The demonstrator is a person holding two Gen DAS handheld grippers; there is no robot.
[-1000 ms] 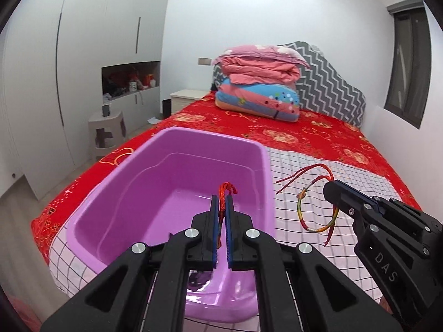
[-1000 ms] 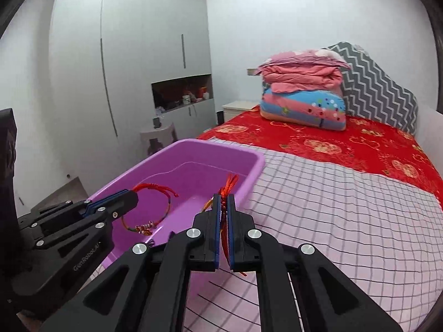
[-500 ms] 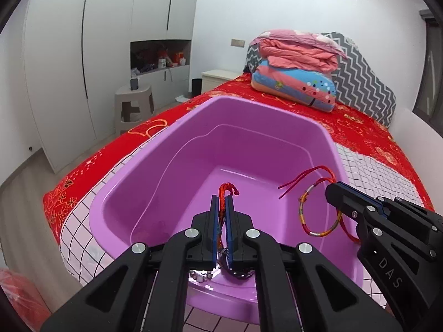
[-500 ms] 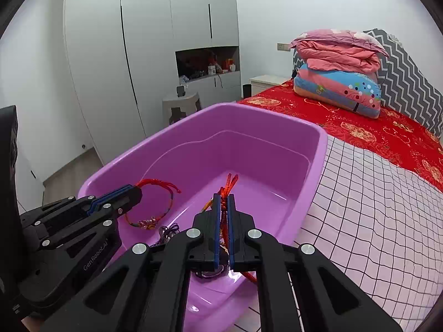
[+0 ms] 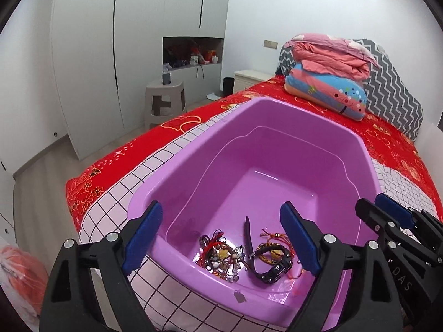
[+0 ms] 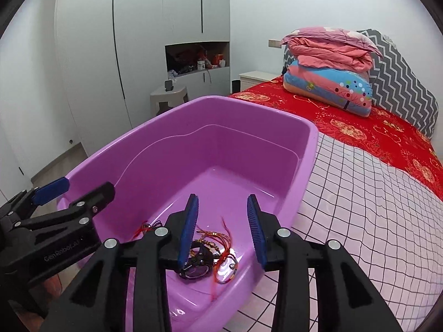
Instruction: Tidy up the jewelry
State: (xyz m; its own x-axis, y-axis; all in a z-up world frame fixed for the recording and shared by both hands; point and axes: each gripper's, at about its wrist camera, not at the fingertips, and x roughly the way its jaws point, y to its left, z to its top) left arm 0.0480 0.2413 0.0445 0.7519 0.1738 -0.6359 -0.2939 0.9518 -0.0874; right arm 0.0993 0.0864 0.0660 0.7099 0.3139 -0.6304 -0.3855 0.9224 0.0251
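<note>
Left gripper [image 5: 221, 238] spread wide over the purple tub [image 5: 277, 127], right gripper [image 6: 223, 228] parted and empty, jewelry pile [image 5: 246, 254] heaped in the tub's near corner, black watch [image 6: 195, 265] partly hidden behind a finger, individual cords too tangled to separate.

In the right wrist view, the right gripper [image 6: 223, 227] is seen with its blue-padded jaws spread above the near end of a purple plastic tub [image 6: 257, 116] set on a checked bed cover [image 6: 360, 215], where a black wristwatch [image 6: 196, 265] and red string bracelets [image 6: 224, 262] are heaped, the left gripper [image 6: 74, 191] being held apart at the tub's left rim.
</note>
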